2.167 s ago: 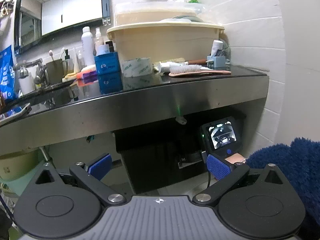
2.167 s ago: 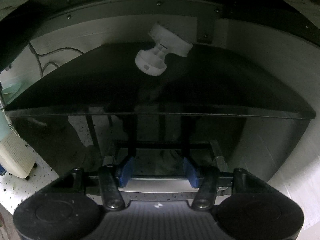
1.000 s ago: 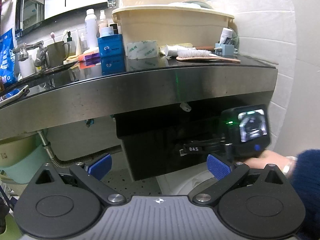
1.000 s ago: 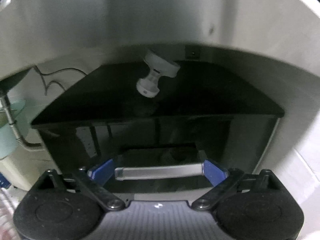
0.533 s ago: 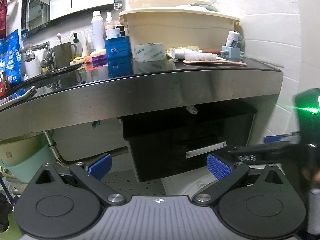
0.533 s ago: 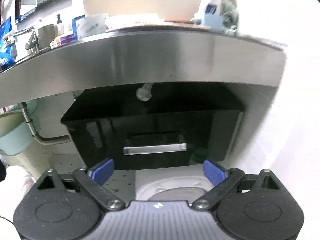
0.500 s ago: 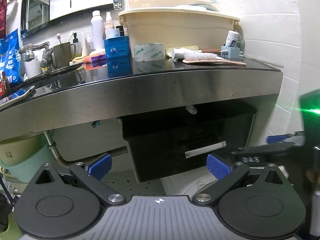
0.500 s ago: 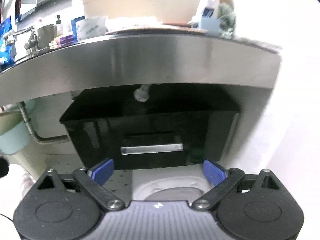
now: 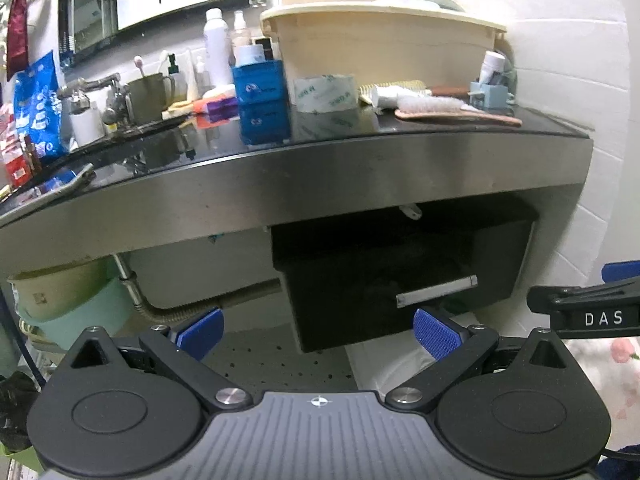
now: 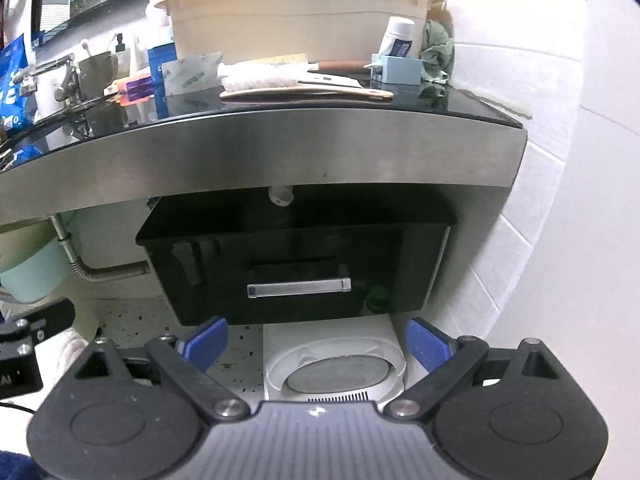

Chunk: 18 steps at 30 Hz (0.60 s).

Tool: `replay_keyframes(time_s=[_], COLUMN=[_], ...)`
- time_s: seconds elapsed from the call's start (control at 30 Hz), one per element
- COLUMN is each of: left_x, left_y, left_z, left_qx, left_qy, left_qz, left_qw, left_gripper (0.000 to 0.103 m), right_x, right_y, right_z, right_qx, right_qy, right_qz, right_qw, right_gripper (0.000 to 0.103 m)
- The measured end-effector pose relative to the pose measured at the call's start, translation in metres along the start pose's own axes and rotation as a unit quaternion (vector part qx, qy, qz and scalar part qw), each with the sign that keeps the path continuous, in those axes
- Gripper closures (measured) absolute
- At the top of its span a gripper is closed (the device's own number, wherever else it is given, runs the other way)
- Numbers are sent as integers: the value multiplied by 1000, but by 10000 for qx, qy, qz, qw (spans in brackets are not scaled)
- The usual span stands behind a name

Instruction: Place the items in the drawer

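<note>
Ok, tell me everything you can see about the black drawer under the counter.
The black drawer is a glossy, box-shaped unit hung under the steel-edged counter, against the tiled wall. Its reflective front carries one horizontal silver bar handle. It looks shut. Neither hand-held gripper touches it. A white appliance sits on the floor below.

Both grippers spread wide, holding nothing.

Left gripper [image 9: 318, 330] level and facing forward, blue pads [image 9: 435, 334] far apart with only air between. Right gripper [image 10: 316, 338] likewise level, blue pads [image 10: 428, 343] parted to full width, nothing clamped. Black body of right gripper visible at right edge of left wrist view, side by side with left gripper; a corner of left gripper visible at left edge of right wrist view.
</note>
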<state>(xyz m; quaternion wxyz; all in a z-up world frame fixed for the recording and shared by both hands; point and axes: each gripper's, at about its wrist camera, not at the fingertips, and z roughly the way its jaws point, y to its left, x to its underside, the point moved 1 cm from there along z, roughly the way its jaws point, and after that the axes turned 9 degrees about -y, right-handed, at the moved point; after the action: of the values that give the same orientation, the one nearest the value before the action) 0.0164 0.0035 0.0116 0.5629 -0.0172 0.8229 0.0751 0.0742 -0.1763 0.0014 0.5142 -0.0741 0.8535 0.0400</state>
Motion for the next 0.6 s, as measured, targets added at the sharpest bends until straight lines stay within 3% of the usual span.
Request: replay_keyframes(time_s=[0.4, 0.6], left_x=[-26, -35], left_y=[8, 15], left_z=[-23, -36], left_qx=[-117, -8], left_qy=[72, 118], left_qz=[-92, -382], left_qw=[9999, 9992], left_gripper=[0, 0], right_x=[-21, -25], right_y=[9, 10], right_z=[-45, -62], right_qx=[-28, -96], right_qy=[-206, -206], right_qz=[-132, -52], right_qw=[9997, 9997], right_gripper=[7, 7])
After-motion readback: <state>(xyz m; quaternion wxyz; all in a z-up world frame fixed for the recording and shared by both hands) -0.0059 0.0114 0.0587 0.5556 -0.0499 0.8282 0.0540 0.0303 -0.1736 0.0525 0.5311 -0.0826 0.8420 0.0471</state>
